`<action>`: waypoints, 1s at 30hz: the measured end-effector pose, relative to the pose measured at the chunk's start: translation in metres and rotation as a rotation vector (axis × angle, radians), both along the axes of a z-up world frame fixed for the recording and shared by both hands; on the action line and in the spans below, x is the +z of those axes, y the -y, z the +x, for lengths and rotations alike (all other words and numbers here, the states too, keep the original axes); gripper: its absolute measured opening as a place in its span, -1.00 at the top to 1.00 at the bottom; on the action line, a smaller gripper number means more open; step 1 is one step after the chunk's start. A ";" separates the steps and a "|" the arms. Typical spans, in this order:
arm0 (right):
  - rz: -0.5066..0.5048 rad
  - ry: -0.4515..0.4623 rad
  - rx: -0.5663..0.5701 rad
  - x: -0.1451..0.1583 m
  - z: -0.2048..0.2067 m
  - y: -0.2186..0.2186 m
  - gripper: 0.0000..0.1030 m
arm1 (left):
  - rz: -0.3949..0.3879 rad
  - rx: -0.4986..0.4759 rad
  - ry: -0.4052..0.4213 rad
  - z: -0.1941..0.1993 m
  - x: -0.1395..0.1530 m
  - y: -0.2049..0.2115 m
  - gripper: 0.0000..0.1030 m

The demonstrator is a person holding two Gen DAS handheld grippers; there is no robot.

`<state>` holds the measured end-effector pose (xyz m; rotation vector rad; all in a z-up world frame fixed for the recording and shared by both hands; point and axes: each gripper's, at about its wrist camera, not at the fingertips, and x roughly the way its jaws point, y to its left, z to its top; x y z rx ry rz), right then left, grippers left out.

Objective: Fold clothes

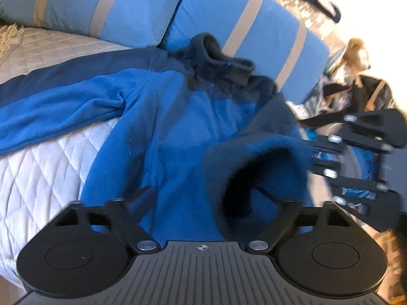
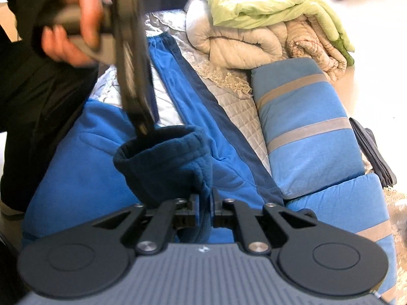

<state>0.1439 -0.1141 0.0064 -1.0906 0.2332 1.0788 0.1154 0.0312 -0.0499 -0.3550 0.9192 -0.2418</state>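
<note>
Lying spread across the bed (image 1: 38, 157), a blue jacket (image 1: 162, 127) is gripped at its cuff (image 2: 165, 157) by the clamped right gripper (image 2: 204, 203). The left gripper (image 2: 143, 127), half-parted, is dipped into the cuff's mouth; the cuff could be missed and the sleeve dragged askew.

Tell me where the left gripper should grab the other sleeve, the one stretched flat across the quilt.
Judgement: take the flat sleeve at its far cuff end, out of frame in the left wrist view, from above. It lies spread on the quilt, so jaws must straddle one edge.
</note>
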 end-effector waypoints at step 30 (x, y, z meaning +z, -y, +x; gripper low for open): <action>0.008 0.114 -0.028 -0.102 -0.065 -0.034 -0.66 | -0.030 0.047 -0.200 0.042 -0.060 -0.053 0.74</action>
